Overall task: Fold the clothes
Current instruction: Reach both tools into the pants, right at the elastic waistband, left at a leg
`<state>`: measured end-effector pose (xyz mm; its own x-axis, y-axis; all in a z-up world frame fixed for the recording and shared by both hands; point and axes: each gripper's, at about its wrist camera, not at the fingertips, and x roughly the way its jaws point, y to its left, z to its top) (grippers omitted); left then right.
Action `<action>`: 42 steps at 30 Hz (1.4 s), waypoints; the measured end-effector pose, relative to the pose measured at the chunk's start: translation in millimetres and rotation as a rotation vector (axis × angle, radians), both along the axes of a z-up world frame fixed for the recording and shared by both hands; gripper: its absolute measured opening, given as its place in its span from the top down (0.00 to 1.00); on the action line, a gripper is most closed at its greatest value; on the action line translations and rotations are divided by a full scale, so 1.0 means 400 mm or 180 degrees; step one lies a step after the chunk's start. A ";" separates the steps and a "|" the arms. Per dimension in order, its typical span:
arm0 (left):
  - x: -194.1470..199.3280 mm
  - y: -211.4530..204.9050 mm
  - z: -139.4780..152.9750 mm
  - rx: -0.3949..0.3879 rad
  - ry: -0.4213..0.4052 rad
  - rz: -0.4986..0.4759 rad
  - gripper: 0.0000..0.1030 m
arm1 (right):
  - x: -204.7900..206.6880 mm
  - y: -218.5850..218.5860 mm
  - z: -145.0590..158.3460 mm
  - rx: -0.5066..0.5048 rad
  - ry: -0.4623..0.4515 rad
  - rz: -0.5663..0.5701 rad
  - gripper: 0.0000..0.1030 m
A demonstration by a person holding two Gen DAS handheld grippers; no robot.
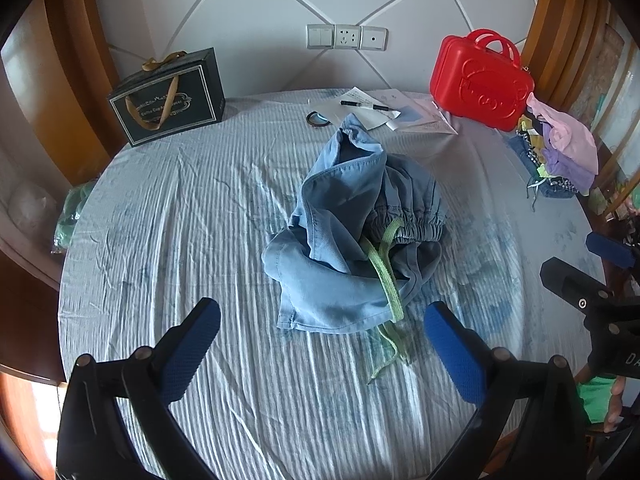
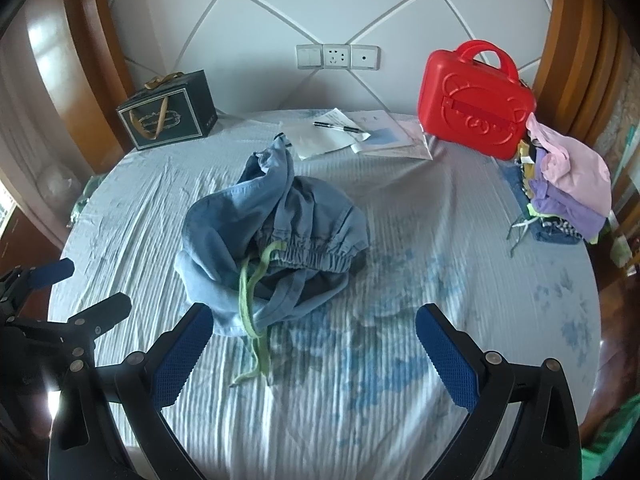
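Observation:
A crumpled pair of light blue shorts (image 1: 352, 236) with an elastic waistband and a green drawstring (image 1: 386, 276) lies heaped in the middle of the round table (image 1: 160, 208). It also shows in the right wrist view (image 2: 276, 240), left of centre. My left gripper (image 1: 322, 316) is open and empty, just in front of the heap. My right gripper (image 2: 314, 320) is open and empty, near the heap's front right edge. The right gripper also shows at the right edge of the left wrist view (image 1: 588, 272).
A dark gift box (image 1: 168, 98) stands at the back left. A red plastic case (image 1: 482, 80) stands at the back right. Papers with a pen (image 1: 366, 106) lie at the back. A stack of folded clothes (image 1: 560, 152) sits at the right edge.

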<state>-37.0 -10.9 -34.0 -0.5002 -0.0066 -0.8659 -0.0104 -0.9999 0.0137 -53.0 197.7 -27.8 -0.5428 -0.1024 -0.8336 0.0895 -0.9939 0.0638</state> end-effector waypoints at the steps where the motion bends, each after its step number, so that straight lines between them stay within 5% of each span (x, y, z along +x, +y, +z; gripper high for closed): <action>1: -0.005 0.000 -0.005 0.0002 -0.0016 -0.0007 0.00 | -0.003 0.000 -0.002 0.0001 -0.0006 -0.0002 0.00; 8: -0.071 -0.011 -0.082 -0.0047 -0.0142 -0.0003 0.00 | -0.053 0.008 -0.064 0.0019 -0.0180 0.0009 0.00; 15: -0.204 -0.036 -0.236 0.0021 -0.0355 -0.0018 0.00 | -0.144 0.037 -0.185 -0.0217 -0.0378 -0.0051 0.01; 19: -0.275 -0.054 -0.329 0.0119 -0.0440 -0.0019 0.00 | -0.213 0.035 -0.267 -0.0357 -0.0525 -0.0028 0.24; 27: -0.354 -0.076 -0.519 0.0103 -0.0845 0.0038 0.08 | -0.336 -0.033 -0.429 -0.0312 -0.0847 0.0125 0.47; 35: -0.340 -0.068 -0.545 0.0076 -0.0621 -0.0098 0.00 | -0.355 -0.061 -0.540 -0.0120 -0.0990 0.0113 0.40; 38: -0.339 -0.062 -0.547 0.0075 -0.0617 -0.0078 0.00 | -0.348 -0.088 -0.552 -0.0167 -0.0931 0.0274 0.08; 39: -0.338 -0.061 -0.545 0.0084 -0.0624 -0.0077 0.04 | -0.346 -0.098 -0.555 -0.0182 -0.0910 0.0335 0.00; 41: -0.333 -0.055 -0.534 0.0133 -0.0630 -0.0120 0.22 | -0.344 -0.099 -0.554 -0.0146 -0.0918 0.0313 0.02; 42: -0.329 -0.050 -0.524 0.0165 -0.0637 -0.0161 0.40 | -0.343 -0.090 -0.545 -0.0114 -0.0923 0.0255 0.19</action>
